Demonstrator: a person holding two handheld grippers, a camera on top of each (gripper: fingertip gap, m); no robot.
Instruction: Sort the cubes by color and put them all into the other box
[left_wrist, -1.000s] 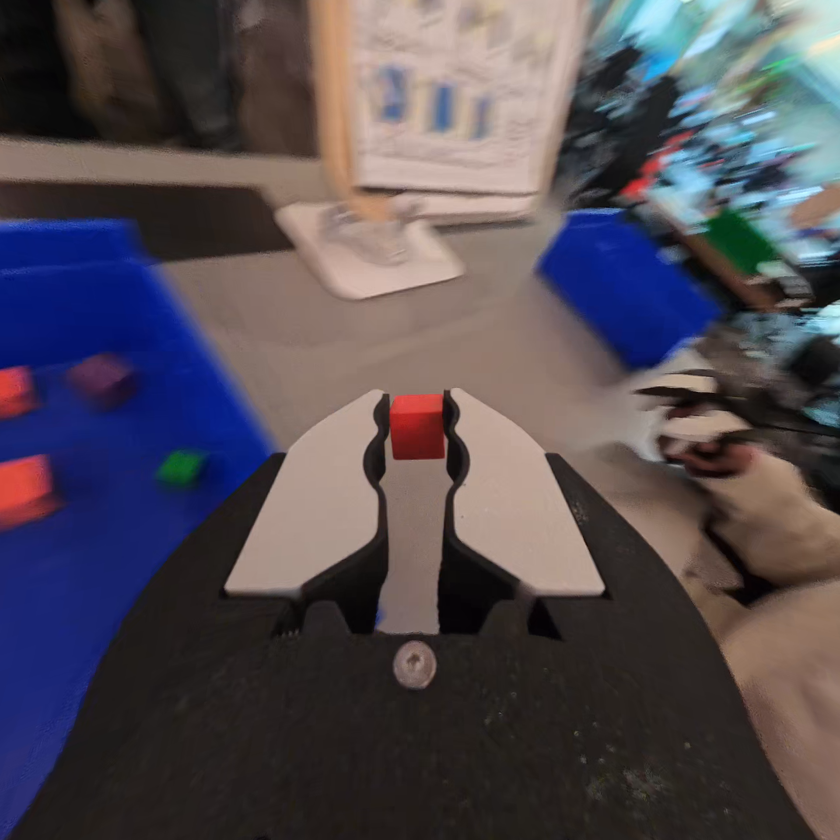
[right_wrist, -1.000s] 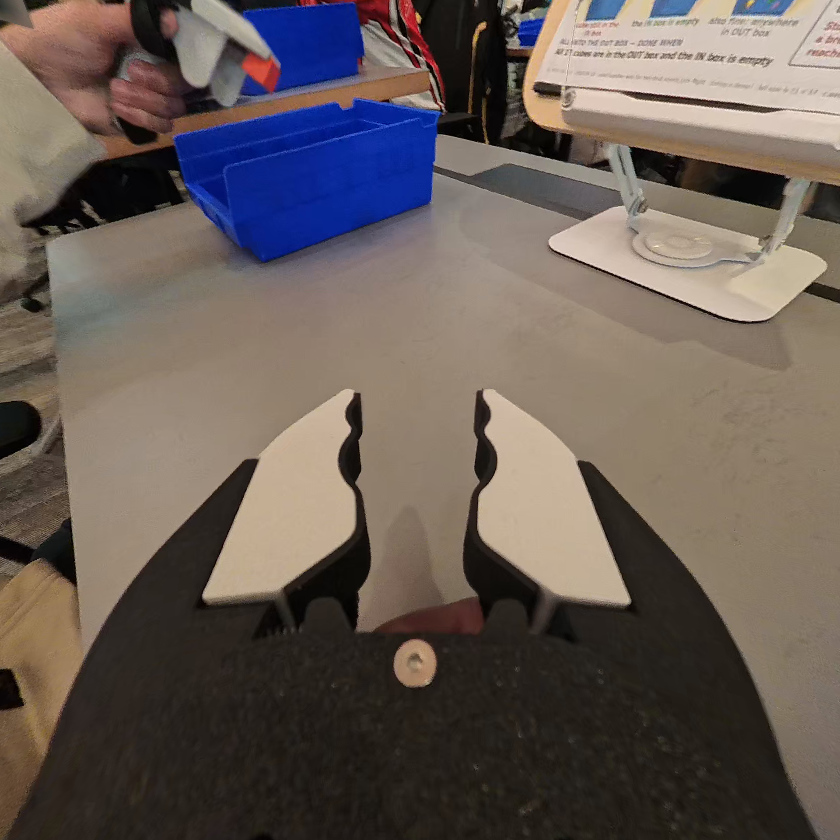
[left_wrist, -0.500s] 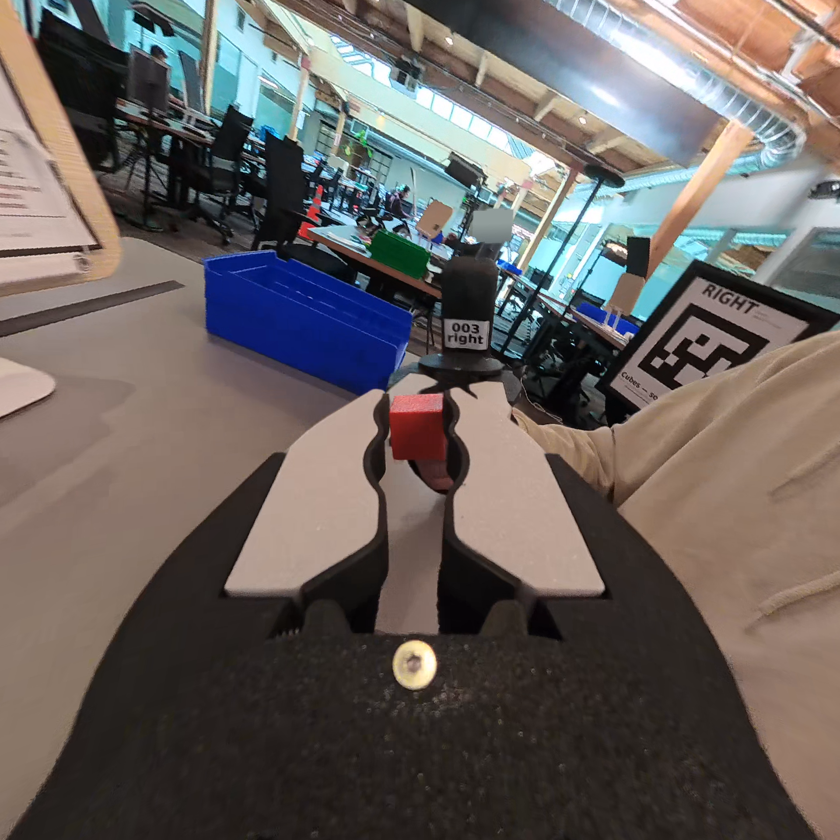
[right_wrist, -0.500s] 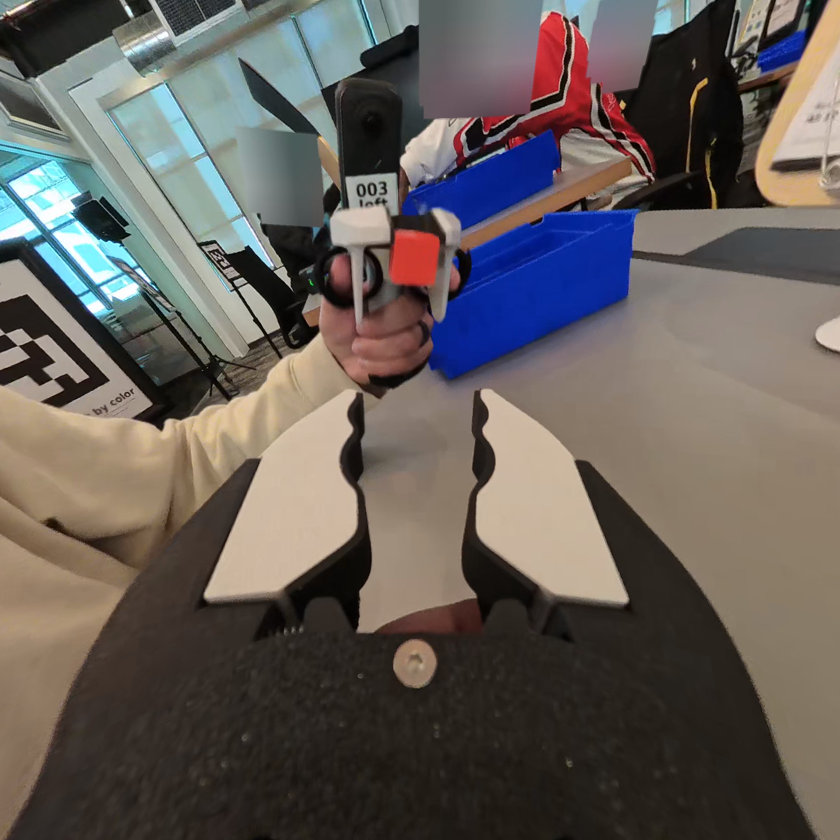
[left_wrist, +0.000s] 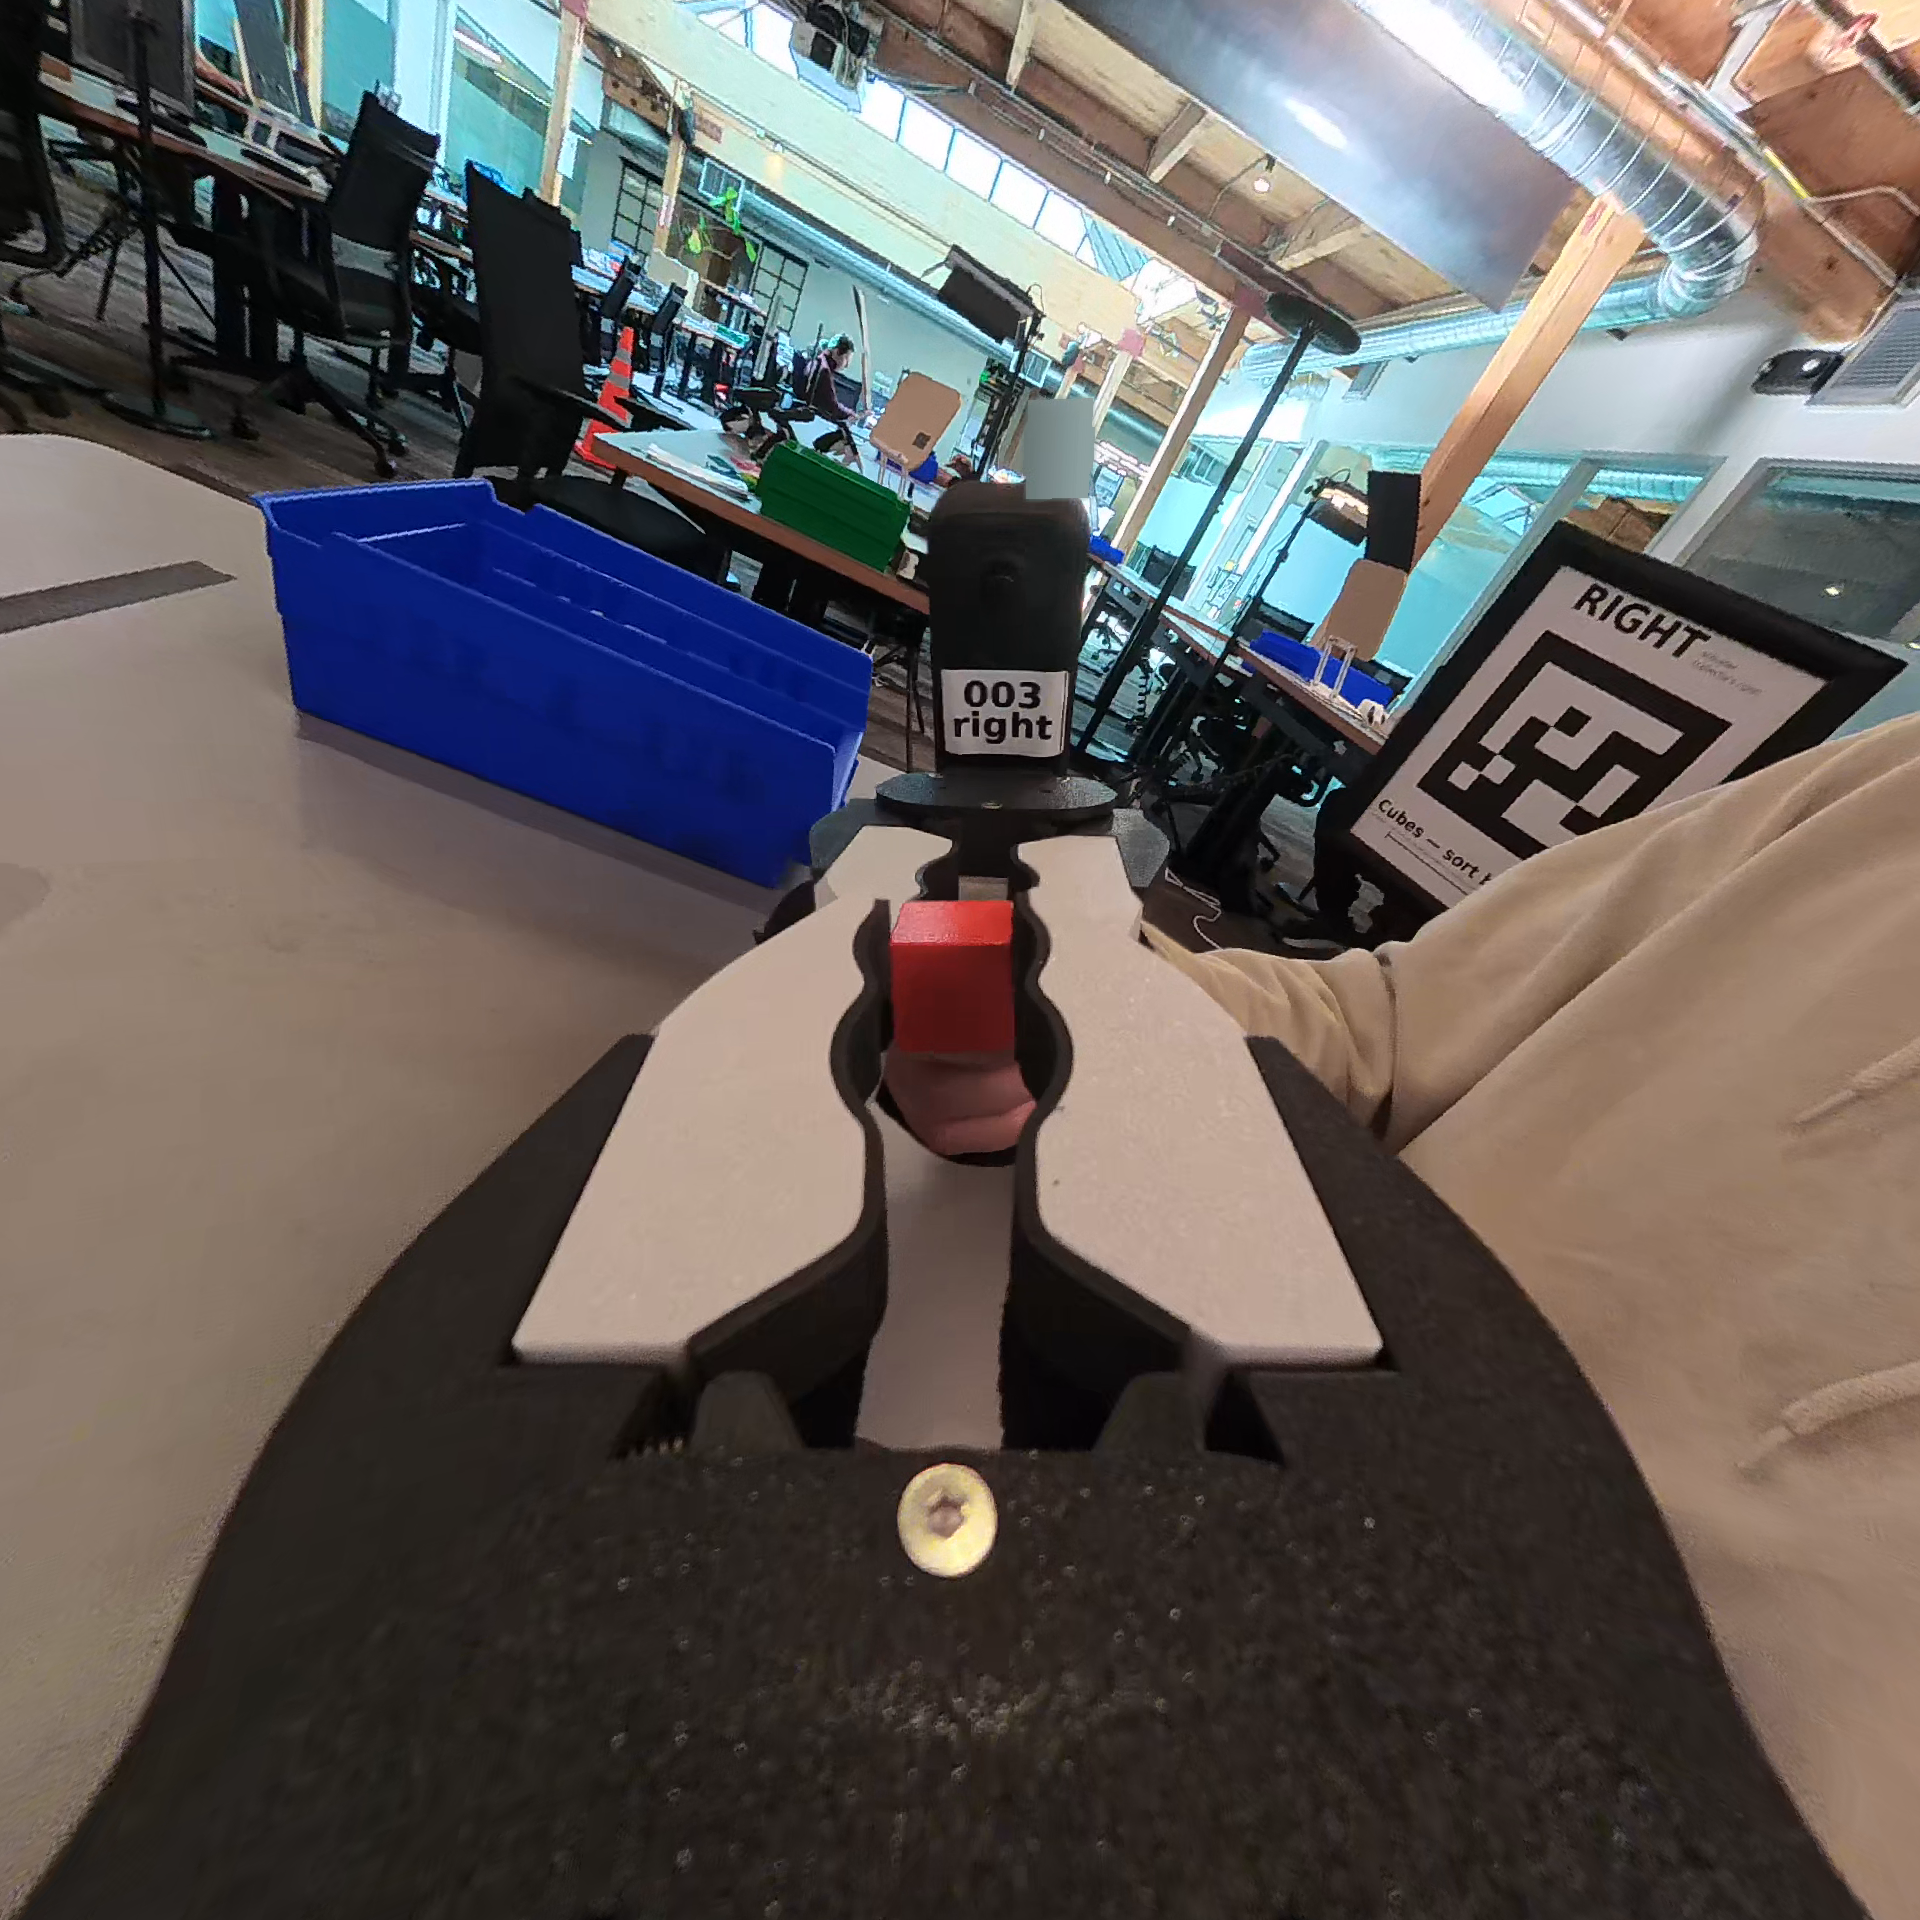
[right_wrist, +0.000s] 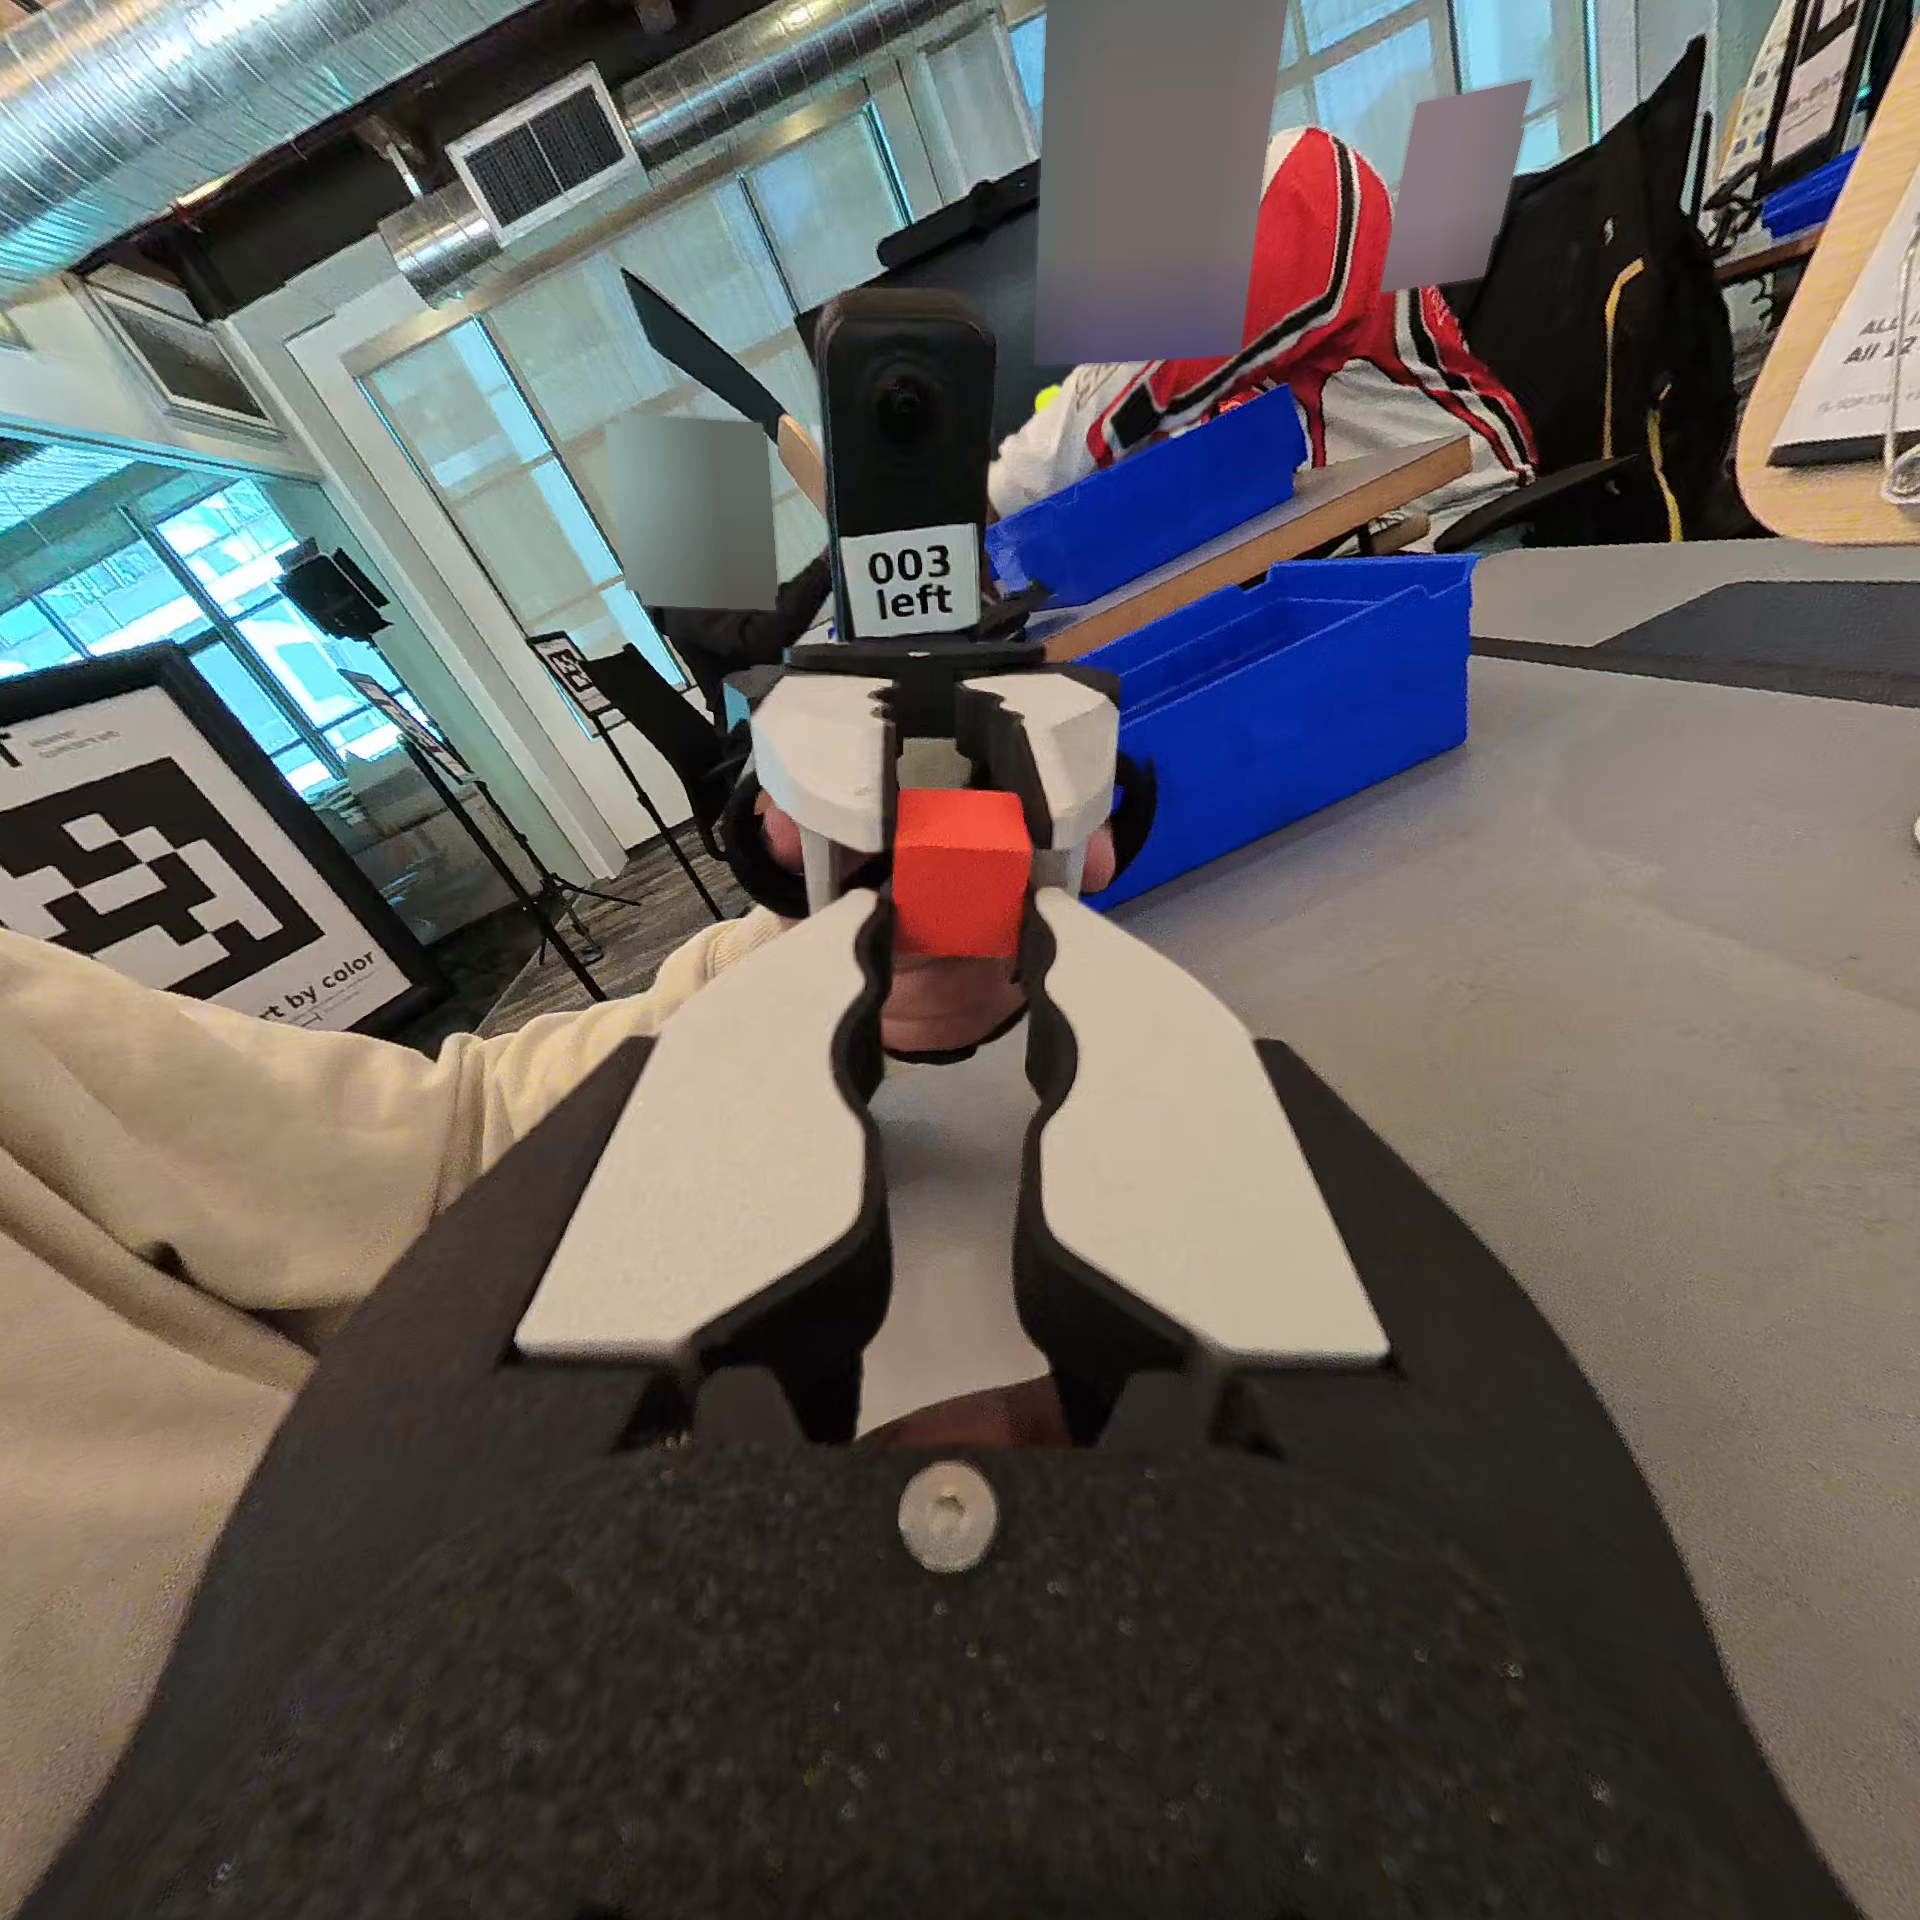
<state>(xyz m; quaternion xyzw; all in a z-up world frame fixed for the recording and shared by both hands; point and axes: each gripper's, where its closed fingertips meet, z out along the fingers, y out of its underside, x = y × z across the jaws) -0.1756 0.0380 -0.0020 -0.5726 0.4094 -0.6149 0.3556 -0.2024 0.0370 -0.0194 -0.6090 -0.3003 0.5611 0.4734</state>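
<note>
A red cube (left_wrist: 951, 987) sits between the fingertips of my left gripper (left_wrist: 951, 935), which is shut on it above the grey table (left_wrist: 260, 987). My right gripper (right_wrist: 956, 925) faces the left one head-on; its jaws have narrowed to the cube's width and stand on both sides of the cube (right_wrist: 961, 868). The right gripper (left_wrist: 971, 883) shows just beyond the cube in the left wrist view, and the left gripper (right_wrist: 956, 821) shows behind the cube in the right wrist view. A blue box (left_wrist: 561, 665) stands on the table behind them; it also shows in the right wrist view (right_wrist: 1299, 696), and what I see of its inside holds no cubes.
A framed black-and-white marker sign (left_wrist: 1590, 727) stands beside the table. A cream sleeve (left_wrist: 1610, 1039) fills the right of the left wrist view. Another blue bin (right_wrist: 1143, 499) lies on a farther table near a seated person (right_wrist: 1351, 343). A paper stand (right_wrist: 1849, 312) is at far right. Less than 4 cm separates the two grippers' tips.
The left gripper carried the red cube from the first blue box to mid-table and turned to face the right gripper. The right gripper's jaws narrowed from wide open to around the cube.
</note>
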